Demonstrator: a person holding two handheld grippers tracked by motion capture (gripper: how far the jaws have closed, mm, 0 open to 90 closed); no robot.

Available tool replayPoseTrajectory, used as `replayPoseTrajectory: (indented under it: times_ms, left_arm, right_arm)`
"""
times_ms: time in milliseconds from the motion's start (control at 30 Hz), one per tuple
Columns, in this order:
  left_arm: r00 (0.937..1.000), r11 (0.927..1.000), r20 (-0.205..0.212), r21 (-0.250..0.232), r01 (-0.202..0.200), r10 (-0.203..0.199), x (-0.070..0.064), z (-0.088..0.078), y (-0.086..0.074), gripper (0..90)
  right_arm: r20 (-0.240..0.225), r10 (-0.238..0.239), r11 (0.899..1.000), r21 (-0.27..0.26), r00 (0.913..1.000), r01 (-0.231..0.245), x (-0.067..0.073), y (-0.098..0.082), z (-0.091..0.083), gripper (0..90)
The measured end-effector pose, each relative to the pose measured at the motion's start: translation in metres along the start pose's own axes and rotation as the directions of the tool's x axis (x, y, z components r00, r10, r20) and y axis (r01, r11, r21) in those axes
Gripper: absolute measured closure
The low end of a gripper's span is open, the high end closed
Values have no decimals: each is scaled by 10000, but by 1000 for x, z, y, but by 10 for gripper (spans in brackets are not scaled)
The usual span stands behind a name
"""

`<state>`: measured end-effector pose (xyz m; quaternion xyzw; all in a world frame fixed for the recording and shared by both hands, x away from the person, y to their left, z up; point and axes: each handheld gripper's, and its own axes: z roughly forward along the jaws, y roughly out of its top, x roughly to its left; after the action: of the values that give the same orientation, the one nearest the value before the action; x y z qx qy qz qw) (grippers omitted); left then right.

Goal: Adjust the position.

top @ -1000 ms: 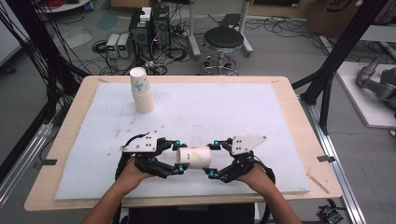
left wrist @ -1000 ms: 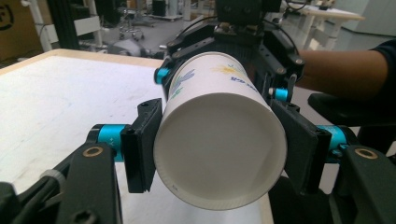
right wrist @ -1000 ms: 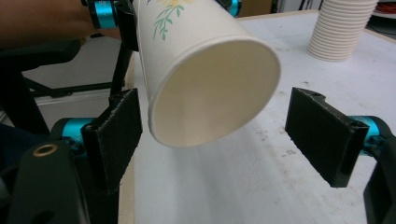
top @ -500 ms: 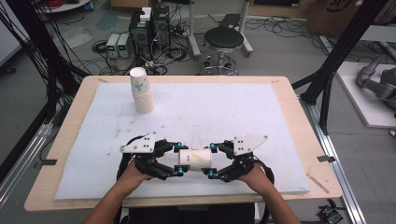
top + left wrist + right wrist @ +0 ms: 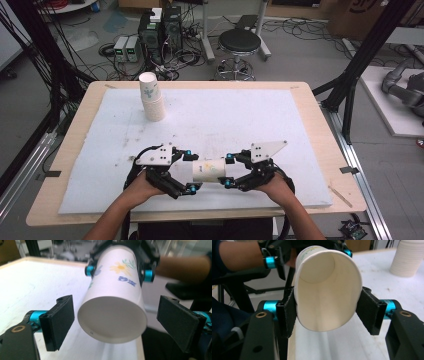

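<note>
A white paper cup with a little flower print [image 5: 209, 170] lies on its side in the air, just above the front part of the white foam sheet [image 5: 240, 120] that covers the pale wooden table [image 5: 310, 107]. The cup sits between the two grippers, near the person's edge of the table.

The right gripper [image 5: 227, 170] holds the cup at its open end. Its jaws have just been closing, and now they press on the rim from both sides. In the right gripper view the round rim of the cup [image 5: 327, 290] is squashed into a tall oval between the two black pads [image 5: 369, 310], so the grip is tight.

The left gripper [image 5: 191, 170] is at the other end of the cup. Its jaws have just been opening, and now they stand wide. In the left gripper view the cup [image 5: 113, 300] sits between the black pads [image 5: 61, 321], with a gap on each side, so they do not touch it. That gripper holds nothing.

A tall stack of white paper cups [image 5: 151, 96] stands upright on the far left part of the foam sheet, well apart from both grippers.
</note>
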<state>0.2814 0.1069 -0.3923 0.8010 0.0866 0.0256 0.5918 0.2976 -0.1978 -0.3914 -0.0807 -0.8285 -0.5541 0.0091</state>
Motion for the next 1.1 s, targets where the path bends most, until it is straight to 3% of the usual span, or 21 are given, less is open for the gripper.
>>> replayPoseTrajectory:
  times_ms: [133,267,467,533,700,1000,1100]
  left_arm:
    - [9997,9956,-161,913,-189,205,2,1,6,148]
    - [9994,9904,-259,1370,-184,222,5,2,10,149]
    - [9985,9707,-213,2362,-449,514,6,6,15,165]
    - [9981,9640,-194,2609,-507,578,5,7,16,169]
    - [9953,9448,-253,3174,-810,938,5,11,17,175]
    - [9941,9279,-293,3625,-872,1049,6,15,15,194]
    - [9941,9200,-300,3827,-849,1042,7,17,14,200]
  right_arm:
    - [90,-151,9944,1047,9998,141,-1,12,2,380]
    - [180,-449,9803,1935,9988,405,-2,25,6,380]
    - [248,-769,9489,3087,9967,656,-1,41,15,381]
    - [280,-981,9333,3495,9948,822,0,45,19,381]
    - [252,-1136,9077,4091,9932,934,0,51,27,381]
    - [232,-1283,8747,4738,9915,1021,0,58,34,381]
    - [266,-1462,8586,4999,9889,1135,1,60,36,381]
